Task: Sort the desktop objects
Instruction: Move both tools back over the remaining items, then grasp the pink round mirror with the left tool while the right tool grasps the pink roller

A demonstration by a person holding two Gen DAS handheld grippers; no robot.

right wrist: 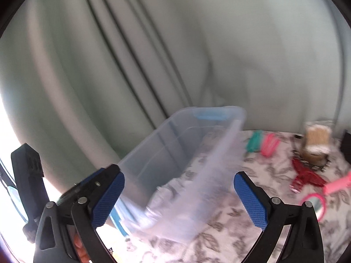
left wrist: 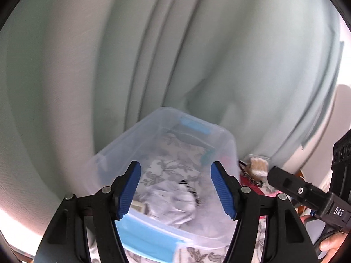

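Left gripper [left wrist: 175, 189], right gripper [right wrist: 178, 197]: fingers wide apart, empty, over bin [left wrist: 153, 131]

This looks like a room in a home. Pale green curtains [right wrist: 153, 43] hang in folds behind a bench under a grey floral tablecloth [right wrist: 230, 219], strewn with household bits: red scissors [right wrist: 305, 176], a pink hand mirror [right wrist: 316, 203], a clear plastic storage bin [right wrist: 175, 135].

A pale green curtain [left wrist: 197, 54] is hanging in long folds behind everything, filling most of both views. A floral-patterned cloth [right wrist: 230, 225] is covering the bench beneath it, its grey leaves blurring.
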